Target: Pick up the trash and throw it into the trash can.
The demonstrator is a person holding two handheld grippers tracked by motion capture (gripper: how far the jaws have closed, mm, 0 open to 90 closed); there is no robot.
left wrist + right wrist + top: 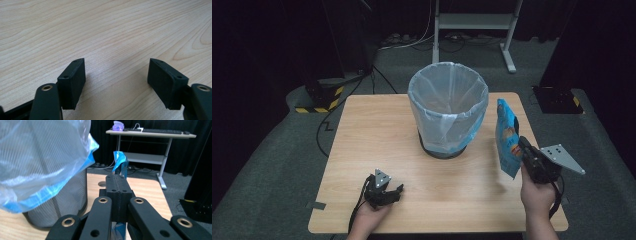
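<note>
Standing upright, the blue snack bag (507, 140) is pinched by the right gripper (523, 144) beside the bin (448, 107). The left gripper (398, 189) gapes — its own view shows bare table (105, 32) between the jaws.

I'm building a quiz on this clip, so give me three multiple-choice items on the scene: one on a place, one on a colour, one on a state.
1. Where does the bin stand?
A. on the table's far middle
B. on the floor
C. at the table's near left corner

2. What colour is the snack bag?
A. red
B. blue
C. green

3. How is the left hand-held gripper?
A. shut on the bag
B. shut on nothing
C. open, over bare wood

Answers:
1. A, the high view shows it on the table, toward the far edge.
2. B, the bag, held by the right hand-held gripper, is blue.
3. C, the left gripper view shows its jaws apart with only wood between.
</note>
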